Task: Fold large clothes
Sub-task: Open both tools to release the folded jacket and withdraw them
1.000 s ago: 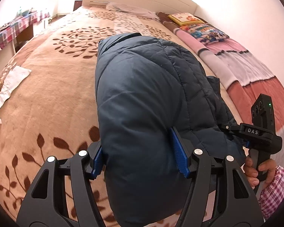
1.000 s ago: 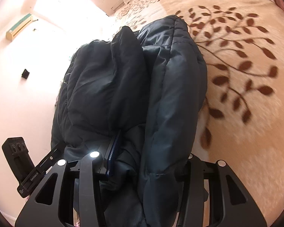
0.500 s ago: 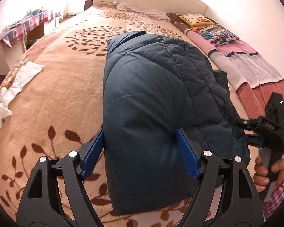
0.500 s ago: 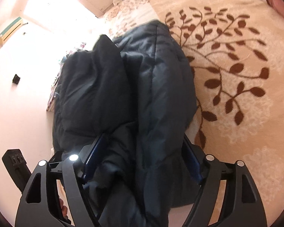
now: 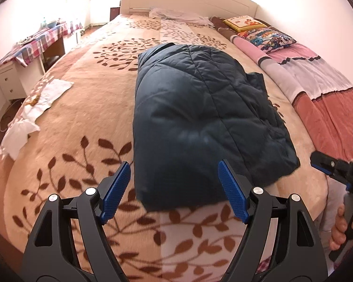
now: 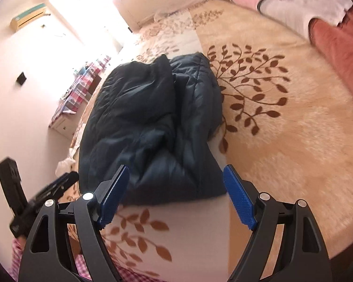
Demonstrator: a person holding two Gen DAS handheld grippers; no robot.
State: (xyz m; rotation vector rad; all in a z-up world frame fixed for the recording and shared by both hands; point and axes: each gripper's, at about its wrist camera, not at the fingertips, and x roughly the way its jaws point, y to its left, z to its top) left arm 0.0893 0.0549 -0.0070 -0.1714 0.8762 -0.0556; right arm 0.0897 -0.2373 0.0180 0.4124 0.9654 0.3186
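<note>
Left gripper [image 5: 174, 188] right up front at 6 o'clock in the left wrist view, blue pads [image 5: 116, 188] spread wide with nothing pinched between them, just hanging over the near end of the folded navy down jacket [image 5: 200, 117] without touching it. Same deal for the right gripper [image 6: 176, 195] in the right wrist view: jaws opening at this moment, nothing gripped, near corner of the jacket [image 6: 153, 122] showing in the gap but clear of both pads. Jacket itself lying dead centre on the beige leaf-print blanket [image 5: 82, 108], folded into a chunky oblong running from 6 toward 12 o'clock, a looser layer sticking out along its 3 o'clock edge. Over at 4 o'clock in the left wrist view, the other gripper's black body and a hand [image 5: 341, 228] wrapped round its handle, bit of checked sleeve below. White crumpled cloth [image 5: 35, 108] out at 9 o'clock on the blanket edge. Farther along at 2 o'clock, a pink, grey and red striped quilt [image 5: 317, 87], then a cartoon-print pillow [image 5: 266, 35] and a yellow cushion [image 5: 243, 22] behind it. Checked-cloth table [image 5: 42, 40] with white drawers at 10 o'clock, and the white headboard [image 5: 188, 2] way back at 12. Wall air conditioner [image 6: 28, 18] at 11 o'clock in the right wrist view.
</note>
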